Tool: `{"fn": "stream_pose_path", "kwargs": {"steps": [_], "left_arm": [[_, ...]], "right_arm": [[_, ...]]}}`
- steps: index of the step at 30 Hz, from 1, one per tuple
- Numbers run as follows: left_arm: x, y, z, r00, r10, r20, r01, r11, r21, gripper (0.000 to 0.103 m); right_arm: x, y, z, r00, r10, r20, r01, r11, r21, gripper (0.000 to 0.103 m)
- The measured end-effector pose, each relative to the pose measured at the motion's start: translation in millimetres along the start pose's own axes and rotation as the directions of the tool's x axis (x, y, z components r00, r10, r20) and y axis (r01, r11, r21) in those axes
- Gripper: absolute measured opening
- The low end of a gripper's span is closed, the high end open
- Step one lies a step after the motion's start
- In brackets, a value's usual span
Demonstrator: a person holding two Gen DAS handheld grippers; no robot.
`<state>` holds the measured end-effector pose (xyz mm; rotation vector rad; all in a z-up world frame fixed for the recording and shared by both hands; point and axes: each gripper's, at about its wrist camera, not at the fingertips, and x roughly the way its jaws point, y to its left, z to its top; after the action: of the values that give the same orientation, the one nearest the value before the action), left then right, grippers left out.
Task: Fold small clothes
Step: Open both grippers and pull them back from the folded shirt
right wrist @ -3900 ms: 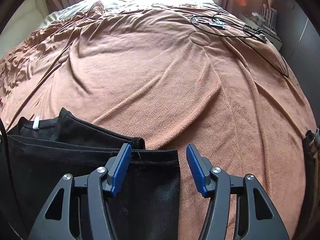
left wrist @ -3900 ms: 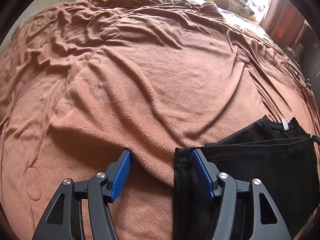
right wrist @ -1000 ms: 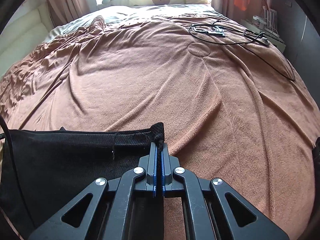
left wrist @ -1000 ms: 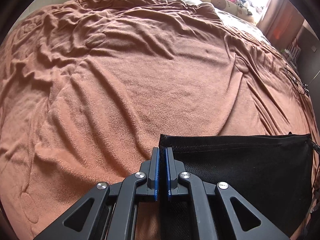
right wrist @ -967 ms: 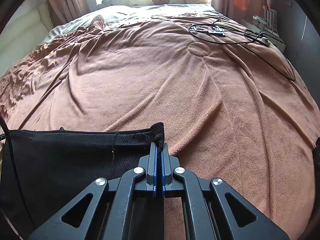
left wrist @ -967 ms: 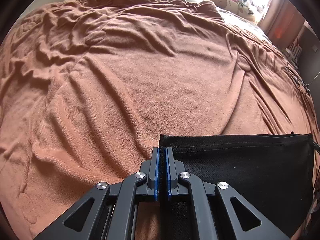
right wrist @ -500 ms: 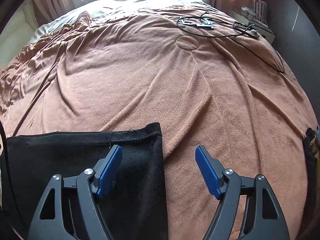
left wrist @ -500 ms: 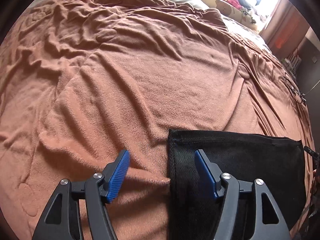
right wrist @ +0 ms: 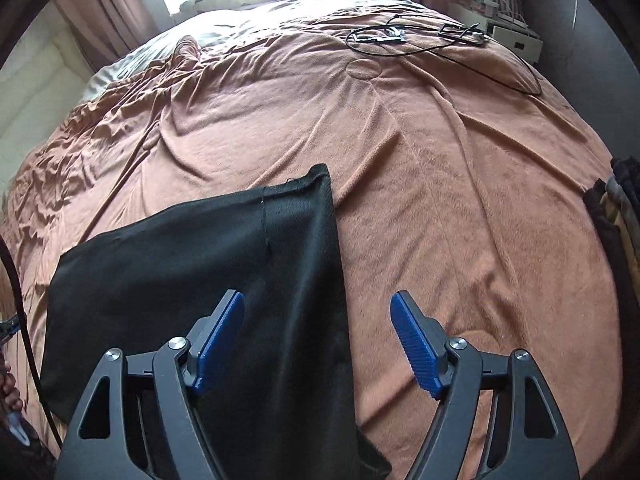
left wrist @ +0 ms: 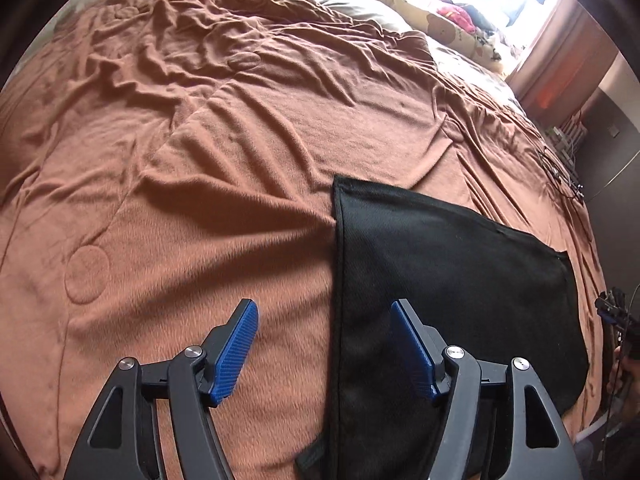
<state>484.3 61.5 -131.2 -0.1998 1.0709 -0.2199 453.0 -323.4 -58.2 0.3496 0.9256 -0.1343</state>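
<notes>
1. Left claw spread wide, holding nothing, poised above the left edge of the black mesh-knit garment, blue ribbed pads either side of that edge.
2. Right claw equally wide and empty, straddling the garment's right edge.
3. Garment lying flat on the rumpled brown fleece blanket covering the bed, near the close side, folded into a rough rectangle with a stitched hem along the far edge.
4. Step in hand, by judgement: fold laid down and let go, next fold to be set up.
5. To do it well: lower each claw squarely onto a corner, pinch all layers together, avoid snagging the blanket pile, lift both sides evenly, keep the hem taut so edges meet.
6. Risk: thin mesh slipping from the pads, or only the top layer coming up.
7. No baskets, boxes or other containers in view; only a black cable far across the bed and stacked dark cloth at the right rim.
</notes>
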Motion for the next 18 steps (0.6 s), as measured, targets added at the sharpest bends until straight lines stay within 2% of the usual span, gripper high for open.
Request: {"fn": "stream_pose_path", "kwargs": {"steps": [5,9,18], "left_arm": [[-20,-1,-29,1.000,-0.004,0.002,0.004,1.000,-0.014,0.070],[-40,2,-53,1.000,-0.015,0.010,0.015,0.999,-0.047,0.070],[-81,-2,-103,1.000,-0.007,0.027,0.009,0.998,-0.060,0.070]], "right_arm": [[-29,-3,-30,0.999,0.033,0.015,-0.033,0.999,-0.014,0.074],[-52,-13,-56,0.998,0.045,0.036,-0.046,0.999,0.004,0.074],[-99,-34,-117,0.990,0.120,0.073,-0.124,0.992,0.040,0.074]]}}
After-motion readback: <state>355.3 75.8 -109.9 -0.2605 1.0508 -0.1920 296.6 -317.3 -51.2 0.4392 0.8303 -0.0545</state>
